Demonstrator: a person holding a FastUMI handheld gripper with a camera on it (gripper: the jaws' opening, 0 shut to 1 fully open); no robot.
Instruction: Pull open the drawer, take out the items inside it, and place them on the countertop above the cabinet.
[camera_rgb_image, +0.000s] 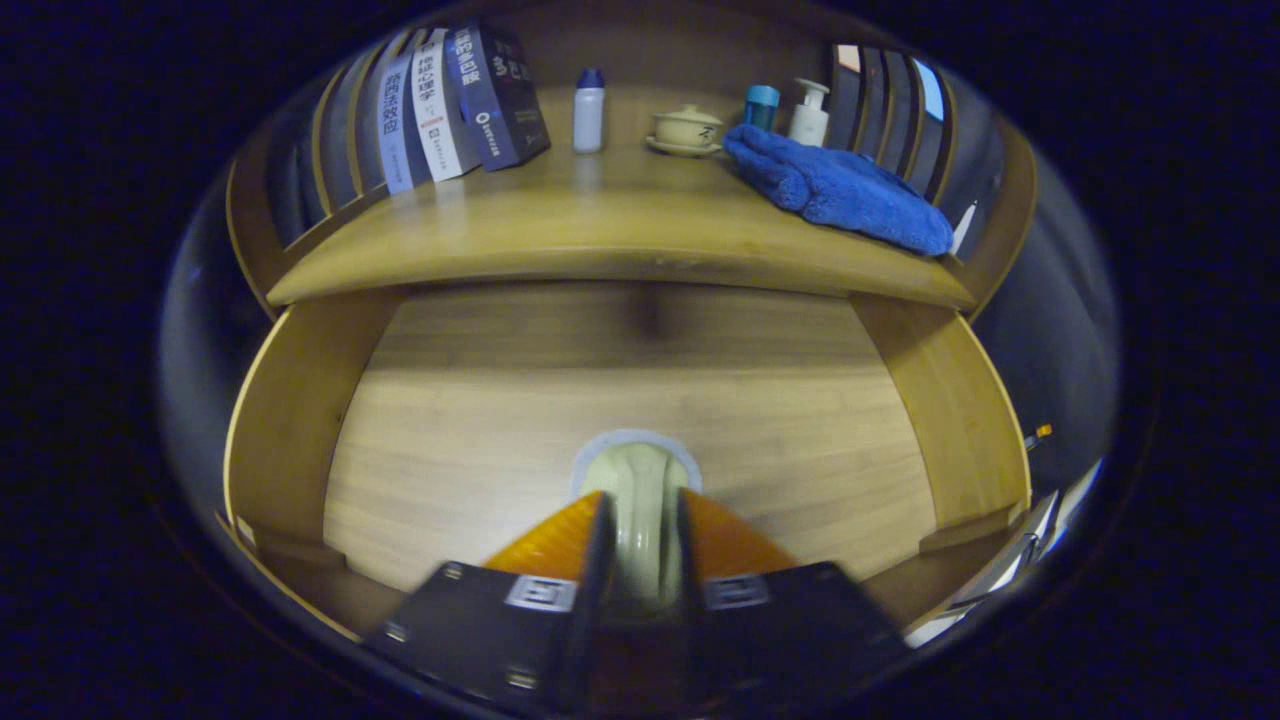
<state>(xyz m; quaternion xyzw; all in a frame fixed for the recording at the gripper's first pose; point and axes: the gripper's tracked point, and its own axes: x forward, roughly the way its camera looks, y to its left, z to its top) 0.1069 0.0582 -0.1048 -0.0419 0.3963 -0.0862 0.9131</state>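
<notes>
The wooden drawer (290, 420) stands pulled open below the countertop (600, 235), and its bare floor spreads out under and beyond my fingers. My gripper (643, 525) is shut on a pale cream, cup-like item (640, 480) with a greyish rim. The item sits upright between the two fingers, over the front middle of the drawer floor. Its lower part is hidden between the fingers, and I cannot tell whether it rests on the floor or hangs just above it.
On the countertop, several books (450, 100) lean at the back left. A white bottle (588, 112) and a lidded teacup on a saucer (686, 130) stand mid-back. A blue towel (840, 185), a teal-capped container (761, 105) and a pump bottle (810, 115) sit at right. Slatted rails flank both ends.
</notes>
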